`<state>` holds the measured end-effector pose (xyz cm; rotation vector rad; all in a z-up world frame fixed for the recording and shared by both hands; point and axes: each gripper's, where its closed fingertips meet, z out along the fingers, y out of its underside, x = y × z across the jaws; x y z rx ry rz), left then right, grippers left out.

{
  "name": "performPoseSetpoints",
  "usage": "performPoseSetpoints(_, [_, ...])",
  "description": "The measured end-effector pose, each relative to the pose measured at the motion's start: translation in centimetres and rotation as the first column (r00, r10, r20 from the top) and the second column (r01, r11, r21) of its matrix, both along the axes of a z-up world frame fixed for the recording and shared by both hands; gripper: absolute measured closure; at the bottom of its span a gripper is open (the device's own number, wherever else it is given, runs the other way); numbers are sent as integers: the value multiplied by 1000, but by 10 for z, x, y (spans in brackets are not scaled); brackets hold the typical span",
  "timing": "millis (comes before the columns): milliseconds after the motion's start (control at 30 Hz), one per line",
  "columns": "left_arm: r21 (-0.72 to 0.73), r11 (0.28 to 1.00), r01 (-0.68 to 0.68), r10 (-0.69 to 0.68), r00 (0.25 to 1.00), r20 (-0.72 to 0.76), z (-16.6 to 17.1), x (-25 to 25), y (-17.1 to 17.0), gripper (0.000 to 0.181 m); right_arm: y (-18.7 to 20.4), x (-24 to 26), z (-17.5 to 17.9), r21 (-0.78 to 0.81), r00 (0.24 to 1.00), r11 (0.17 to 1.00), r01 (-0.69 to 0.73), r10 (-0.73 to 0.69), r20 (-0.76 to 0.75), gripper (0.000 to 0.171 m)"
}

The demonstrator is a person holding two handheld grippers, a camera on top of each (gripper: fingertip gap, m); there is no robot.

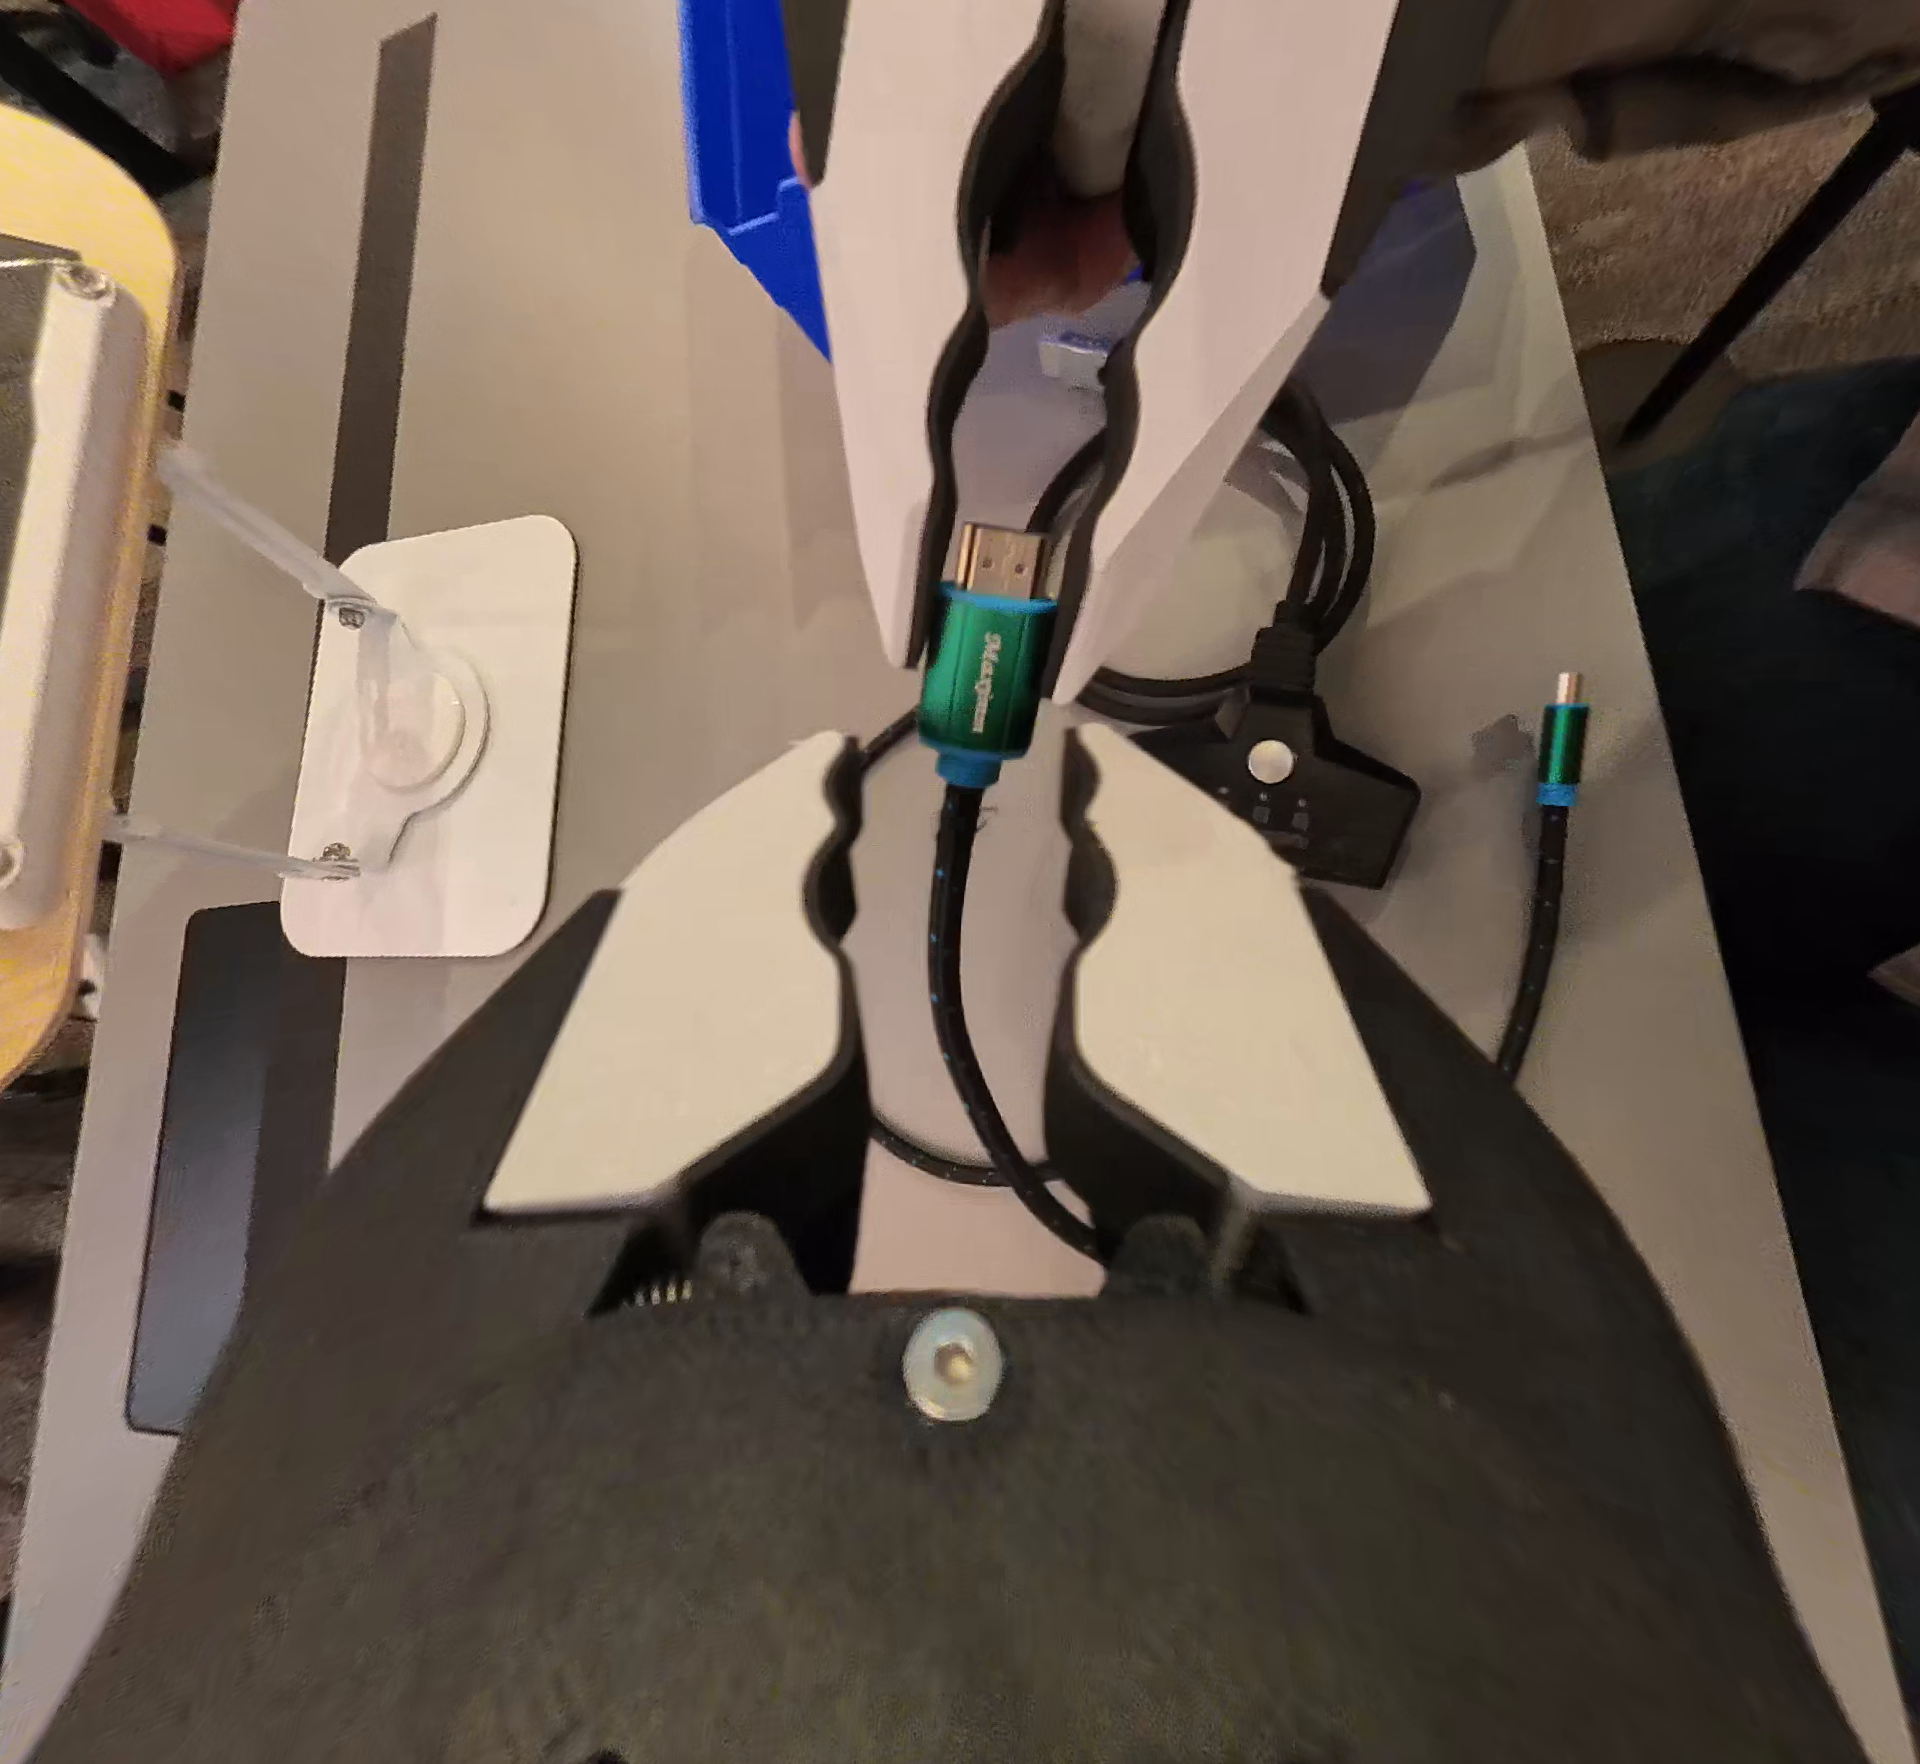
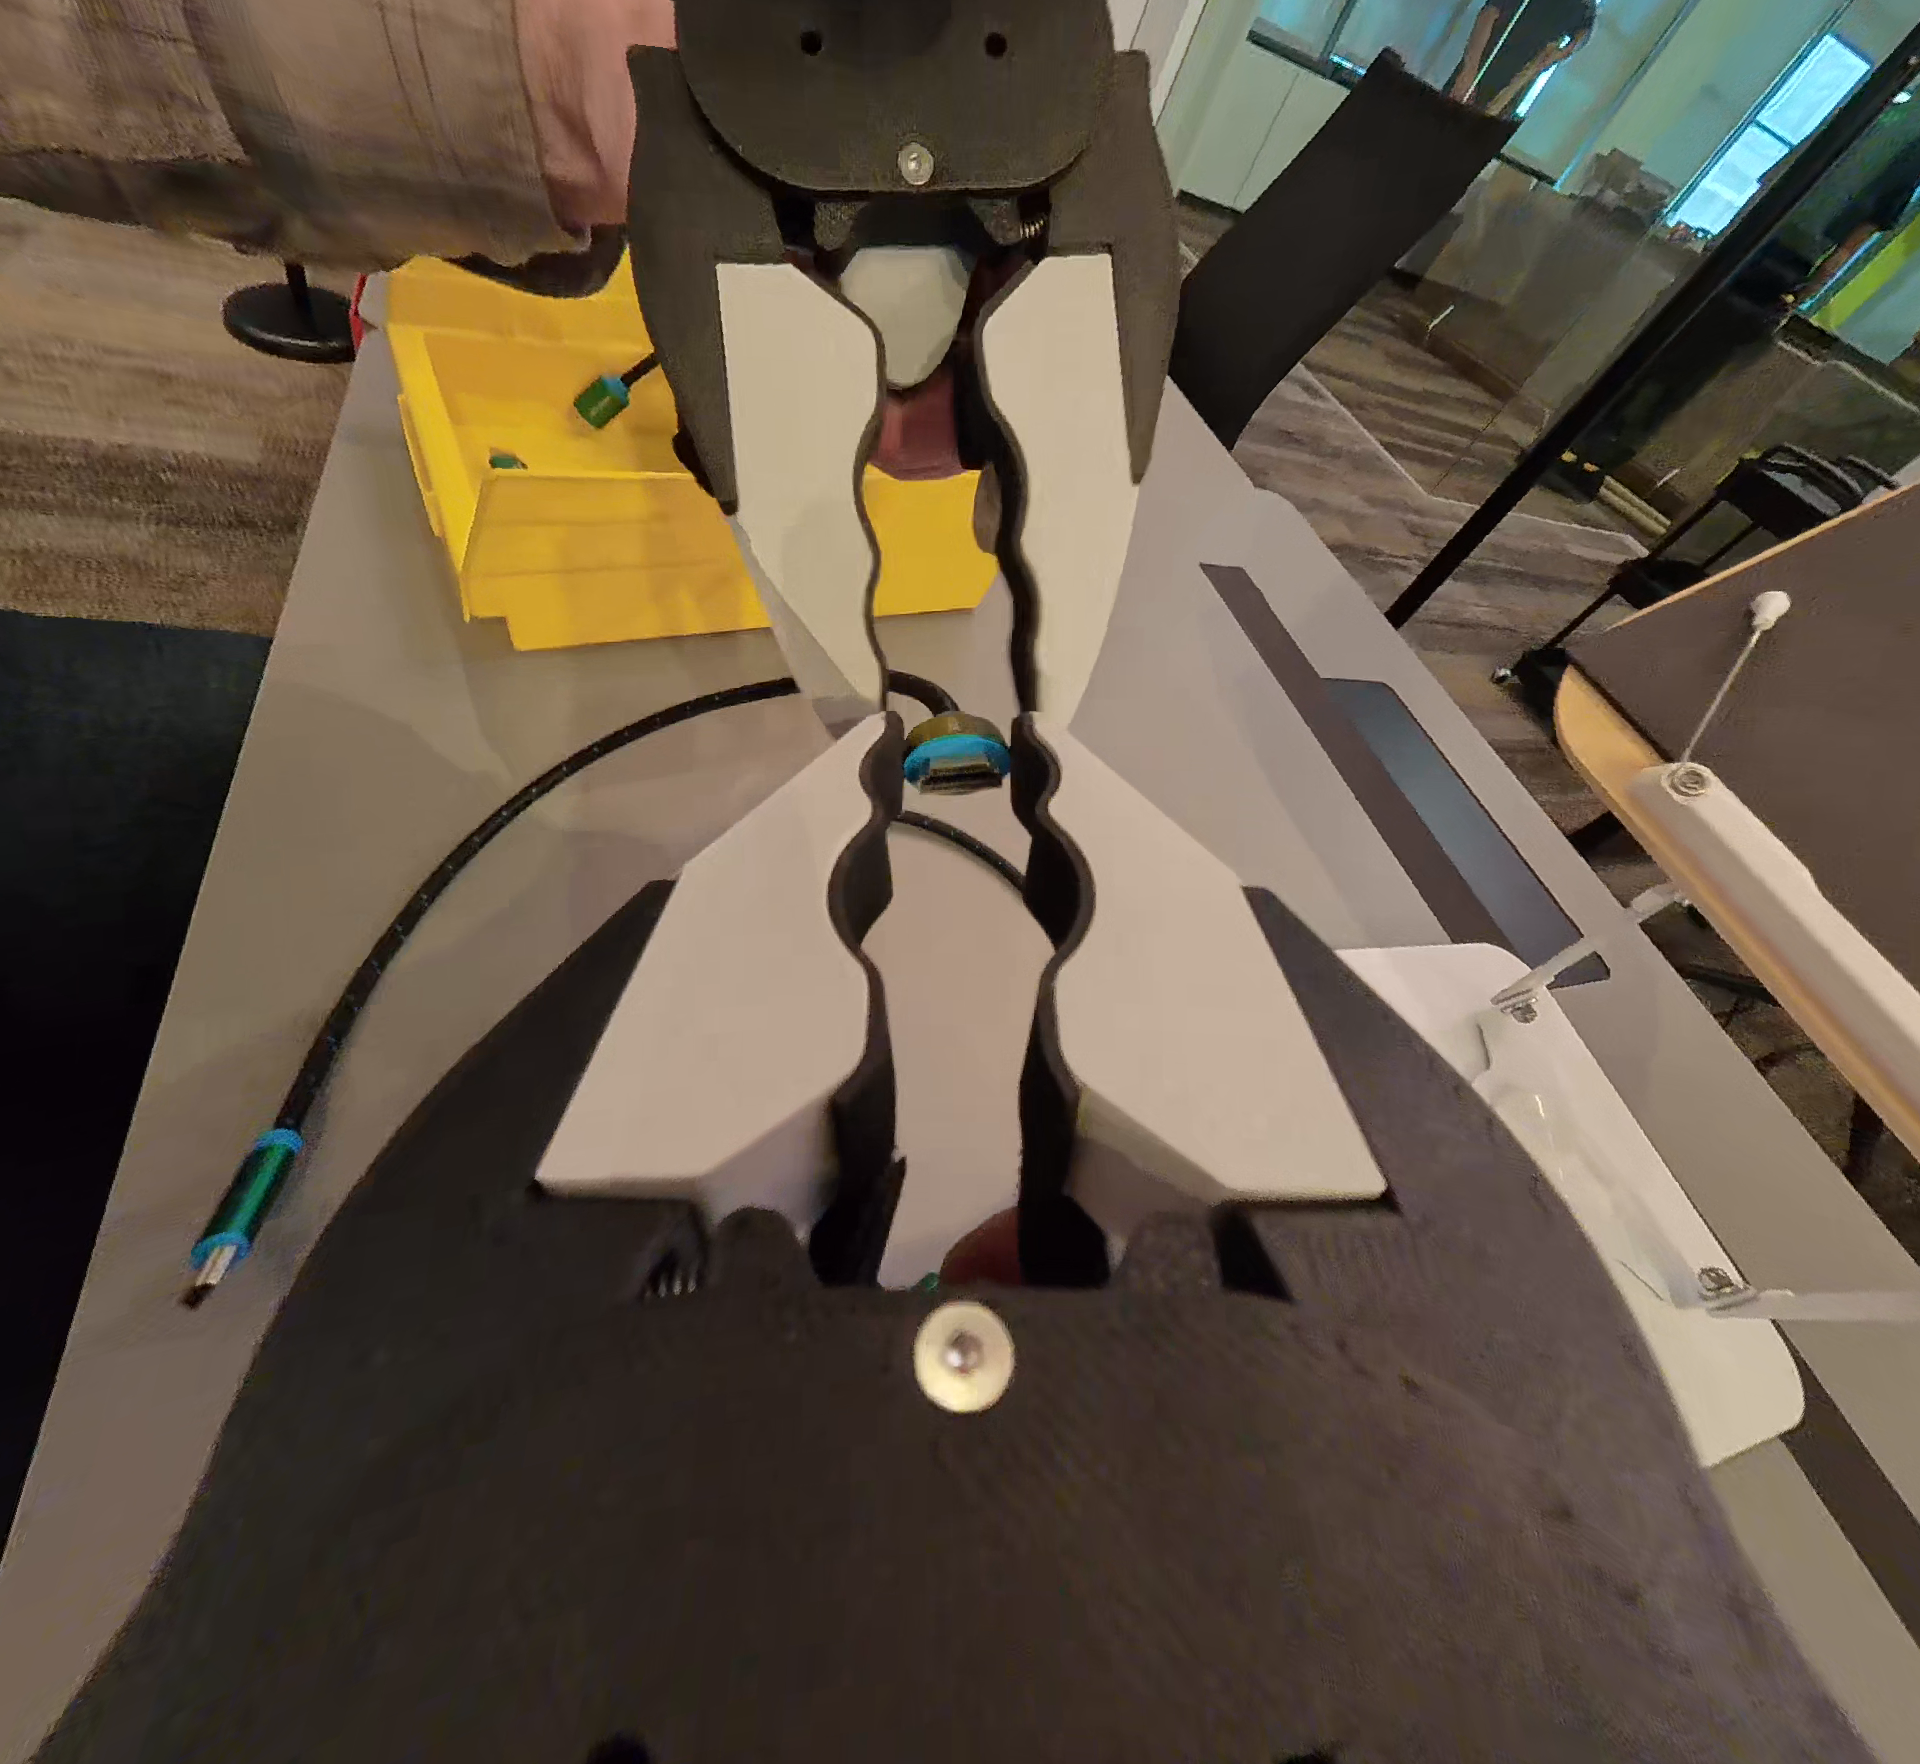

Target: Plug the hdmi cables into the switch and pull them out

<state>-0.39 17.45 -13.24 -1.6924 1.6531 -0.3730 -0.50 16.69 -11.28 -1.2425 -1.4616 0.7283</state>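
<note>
Left of centre on the counter point(image 1: 644, 364) I see one white plate point(image 1: 436, 738). At centre my right tongs point(image 2: 956, 746) pinch the green HDMI plug point(image 1: 987, 654), lifted clear, while my left tongs point(image 1: 961, 769) gape around its cable, gripping nothing. Only the left view shows the one black switch point(image 1: 1288, 779), then a second plug point(image 1: 1562, 738) lying loose. Only the right view shows a yellow bin point(image 2: 582, 551) holding two more.
</note>
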Motion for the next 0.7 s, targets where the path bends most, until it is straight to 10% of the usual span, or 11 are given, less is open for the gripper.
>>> performPoseSetpoints(400, [-161,984,-78,63,994,-94,-39,7,13,35,-6,-3,10,36,1000,999,-2,3,-8,154])
performPoseSetpoints(500, [-154,986,-70,47,988,-150,-49,13,14,45,-7,-3,13,45,1000,999,-3,3,-11,154])
performPoseSetpoints(700, [-122,991,-46,35,995,-91,-46,20,18,149,-3,2,17,52,1000,999,13,-12,-20,154])
